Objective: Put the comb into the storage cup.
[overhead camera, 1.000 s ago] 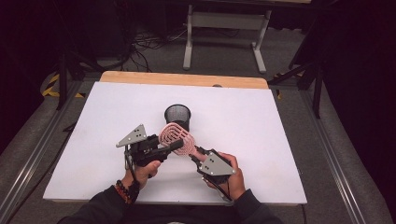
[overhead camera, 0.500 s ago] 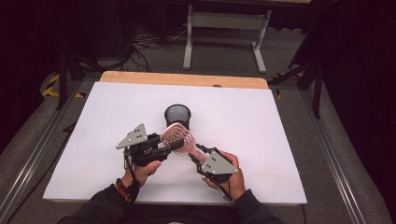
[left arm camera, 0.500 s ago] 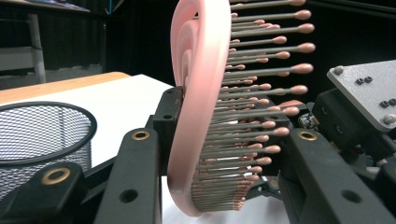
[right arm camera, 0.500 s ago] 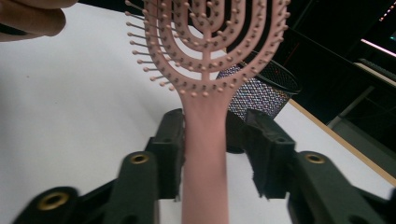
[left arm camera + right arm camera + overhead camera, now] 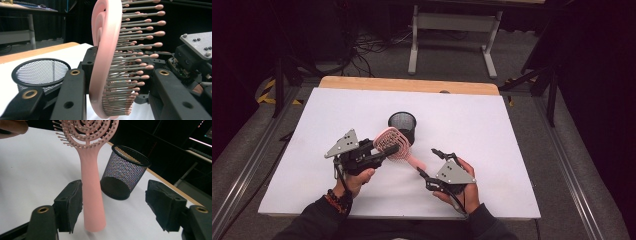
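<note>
Pink plastic: one hairbrush (image 5: pixel 391 143), its oval head a set of open concentric rings, its bristles tipped with small rounded ends.
Brush position: head raised off the table and clamped by the left gripper (image 5: pixel 377 154); the handle (image 5: pixel 414 162) slopes down toward the person, between the two grippers.
Left gripper: one, held in the person's left hand (image 5: pixel 354 177); in the left gripper view its two black jaws are closed on the brush head (image 5: pixel 112 62), one on the smooth back and one on the bristle side.
Right gripper: one, held in the person's right hand (image 5: pixel 459 187); its jaws have just been opening and stand apart. In the right gripper view (image 5: pixel 115 205) the handle (image 5: pixel 91 195) lies between them, just beside one pad, with a wide gap to the other; whether that near pad touches the handle cannot be told.
Black wire mesh: one round cup (image 5: pixel 402 126), upright on the table just behind the brush head, open top up; it shows again in the left gripper view (image 5: pixel 41 72) and the right gripper view (image 5: pixel 125 173).
Table: one white board (image 5: pixel 512 150) with a wooden strip (image 5: pixel 407 85) along the far edge.
Hands: two, forearms in dark sleeves; a beaded bracelet (image 5: pixel 337 200) on the left wrist.
Background: a dark room with a grey stand (image 5: pixel 452 40) beyond the table.
</note>
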Action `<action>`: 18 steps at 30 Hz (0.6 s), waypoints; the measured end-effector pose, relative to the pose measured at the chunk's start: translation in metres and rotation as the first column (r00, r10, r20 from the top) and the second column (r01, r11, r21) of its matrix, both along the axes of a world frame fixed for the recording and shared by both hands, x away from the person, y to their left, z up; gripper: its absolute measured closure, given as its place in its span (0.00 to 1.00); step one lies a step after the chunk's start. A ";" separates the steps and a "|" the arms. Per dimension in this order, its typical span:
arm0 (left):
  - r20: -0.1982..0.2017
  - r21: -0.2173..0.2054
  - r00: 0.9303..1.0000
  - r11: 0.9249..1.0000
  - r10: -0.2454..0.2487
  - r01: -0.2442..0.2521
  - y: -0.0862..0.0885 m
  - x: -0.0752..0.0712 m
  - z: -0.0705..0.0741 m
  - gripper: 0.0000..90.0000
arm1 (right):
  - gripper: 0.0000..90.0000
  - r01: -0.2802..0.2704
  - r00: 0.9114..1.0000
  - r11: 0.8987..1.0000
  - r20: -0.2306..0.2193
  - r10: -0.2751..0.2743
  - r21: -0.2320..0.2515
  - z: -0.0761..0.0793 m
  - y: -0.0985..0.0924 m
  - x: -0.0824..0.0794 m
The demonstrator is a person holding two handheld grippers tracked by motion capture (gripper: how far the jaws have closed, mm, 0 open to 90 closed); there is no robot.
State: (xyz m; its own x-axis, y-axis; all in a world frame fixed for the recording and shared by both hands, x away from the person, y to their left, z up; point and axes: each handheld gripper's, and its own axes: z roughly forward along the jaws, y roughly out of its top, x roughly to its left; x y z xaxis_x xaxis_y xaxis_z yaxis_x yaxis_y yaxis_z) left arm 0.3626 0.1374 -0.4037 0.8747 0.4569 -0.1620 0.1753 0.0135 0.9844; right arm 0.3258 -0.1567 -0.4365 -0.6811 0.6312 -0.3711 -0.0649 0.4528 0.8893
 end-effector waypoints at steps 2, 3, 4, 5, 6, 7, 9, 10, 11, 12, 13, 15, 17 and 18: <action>0.003 0.001 1.000 1.000 0.002 -0.002 0.002 0.001 0.000 0.69 | 0.33 0.003 1.000 1.000 0.002 -0.003 0.000 0.000 -0.001 0.000; 0.006 0.006 1.000 1.000 0.005 -0.005 0.003 0.001 0.000 0.69 | 0.32 0.007 1.000 1.000 0.004 -0.007 0.000 0.001 -0.001 0.000; 0.006 0.006 1.000 1.000 0.005 -0.005 0.003 0.001 0.000 0.69 | 0.32 0.007 1.000 1.000 0.004 -0.007 0.000 0.001 -0.001 0.000; 0.006 0.007 1.000 1.000 0.005 -0.005 0.004 0.001 0.001 0.69 | 0.31 0.007 1.000 1.000 0.001 -0.007 -0.001 0.001 -0.003 0.000; 0.009 0.006 1.000 1.000 0.005 -0.005 0.004 0.001 0.001 0.69 | 0.31 0.007 1.000 1.000 0.001 -0.007 -0.001 0.001 -0.003 0.000; 0.016 0.009 1.000 1.000 0.010 -0.010 0.005 0.001 0.001 0.69 | 0.30 0.008 1.000 1.000 0.001 -0.008 -0.002 0.001 -0.003 0.000; 0.016 0.011 1.000 1.000 0.008 -0.008 0.006 0.000 0.001 0.69 | 0.30 0.014 1.000 1.000 0.004 -0.014 -0.002 0.001 -0.004 -0.001; 0.017 0.013 1.000 1.000 0.010 -0.011 0.007 0.000 0.001 0.69 | 0.29 0.014 1.000 1.000 0.005 -0.014 0.000 0.001 -0.005 -0.001; 0.019 0.017 1.000 1.000 0.013 -0.013 0.007 0.000 0.001 0.69 | 0.29 0.016 1.000 1.000 0.006 -0.016 0.001 0.001 -0.005 -0.001; 0.019 0.023 1.000 1.000 0.019 -0.020 0.008 0.000 0.002 0.69 | 0.26 0.024 1.000 1.000 0.005 -0.024 0.003 0.001 -0.007 0.000; 0.021 0.028 0.999 0.999 0.025 -0.026 0.009 0.000 0.002 0.69 | 0.26 0.029 1.000 1.000 0.005 -0.029 0.004 0.001 -0.007 0.000; 0.023 0.037 0.999 0.999 0.036 -0.037 0.010 0.001 0.002 0.69 | 0.26 0.032 0.999 0.999 0.005 -0.032 0.005 0.001 -0.008 -0.001; 0.026 0.046 0.999 0.998 0.042 -0.043 0.011 0.001 0.002 0.69 | 0.26 0.034 0.999 0.999 0.005 -0.034 0.006 0.001 -0.009 -0.001; 0.028 0.050 0.999 0.998 0.046 -0.047 0.012 0.001 0.002 0.69 | 0.26 0.038 0.999 0.999 0.007 -0.038 0.005 0.002 -0.010 -0.001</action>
